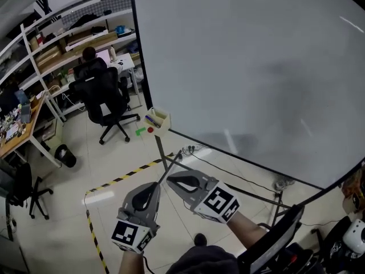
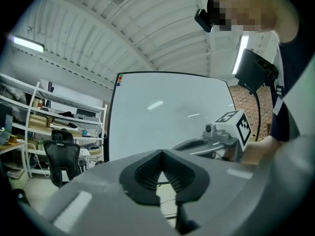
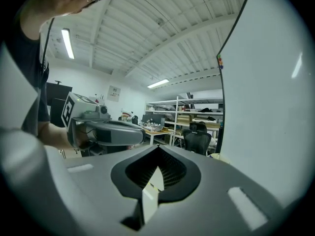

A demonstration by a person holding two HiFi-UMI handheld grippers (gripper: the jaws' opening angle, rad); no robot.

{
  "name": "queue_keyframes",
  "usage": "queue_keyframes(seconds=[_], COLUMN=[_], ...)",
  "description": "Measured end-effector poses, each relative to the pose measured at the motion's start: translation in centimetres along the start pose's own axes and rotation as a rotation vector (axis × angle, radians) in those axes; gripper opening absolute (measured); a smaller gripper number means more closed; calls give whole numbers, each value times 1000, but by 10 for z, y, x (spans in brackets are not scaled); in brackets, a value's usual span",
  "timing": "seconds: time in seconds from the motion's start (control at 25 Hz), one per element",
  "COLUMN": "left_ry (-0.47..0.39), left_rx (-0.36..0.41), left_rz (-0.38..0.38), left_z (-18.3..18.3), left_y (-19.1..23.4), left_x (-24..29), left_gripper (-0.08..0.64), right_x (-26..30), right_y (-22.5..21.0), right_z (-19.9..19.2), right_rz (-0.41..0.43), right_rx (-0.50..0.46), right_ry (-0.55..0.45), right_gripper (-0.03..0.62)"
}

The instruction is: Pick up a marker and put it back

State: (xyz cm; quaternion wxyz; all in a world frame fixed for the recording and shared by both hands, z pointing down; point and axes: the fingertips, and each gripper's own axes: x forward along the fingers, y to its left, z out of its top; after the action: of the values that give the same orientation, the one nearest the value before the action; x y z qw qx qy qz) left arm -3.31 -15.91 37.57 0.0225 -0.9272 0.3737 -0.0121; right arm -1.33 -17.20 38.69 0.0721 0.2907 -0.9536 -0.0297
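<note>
While one marker (image 1: 151, 120) lies in the single holder box (image 1: 162, 117) at the whiteboard's (image 1: 251, 67) lower corner, two grippers hover below.
Left gripper (image 1: 155, 186) and right gripper (image 1: 170, 180) each have their jaws pressed together on nothing, well apart from the box.

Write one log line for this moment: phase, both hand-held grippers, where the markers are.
phase: before pick | left hand-held gripper: shut, empty | right hand-held gripper: shut, empty | markers: in holder at whiteboard corner
</note>
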Motion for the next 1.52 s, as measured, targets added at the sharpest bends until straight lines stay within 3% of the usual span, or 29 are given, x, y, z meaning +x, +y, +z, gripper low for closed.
queue_keyframes(seconds=[0.16, 0.4, 0.56, 0.88, 1.04, 1.2, 1.36, 1.52], left_ry=[17, -31, -29, 5, 16, -28, 21, 38], left_rx=[-20, -19, -43, 8, 38, 40, 41, 52], left_rz=[27, 51, 28, 14, 38, 67, 74, 63], left_z=[-4, 4, -6, -1, -1, 8, -5, 5], left_y=[-4, -29, -59, -126, -176, -234, -278, -310], left_x=[-47, -108, -136, -135, -133, -123, -121, -130], left_gripper=[2, 2, 2, 2, 2, 2, 2, 2], right_x=[3, -12, -43, -112, -163, -217, -258, -282], right_y=[42, 108, 142, 146, 156, 155, 158, 173], right_z=[6, 9, -1, -2, -11, -26, -41, -39], right_rz=[6, 25, -20, -77, -64, -41, -33, -28], right_rx=[-3, -17, 0, -12, 9, 12, 34, 50], right_ry=[-13, 3, 24, 1, -16, -20, -22, -30], right_gripper=[0, 0, 0, 0, 0, 0, 0, 0])
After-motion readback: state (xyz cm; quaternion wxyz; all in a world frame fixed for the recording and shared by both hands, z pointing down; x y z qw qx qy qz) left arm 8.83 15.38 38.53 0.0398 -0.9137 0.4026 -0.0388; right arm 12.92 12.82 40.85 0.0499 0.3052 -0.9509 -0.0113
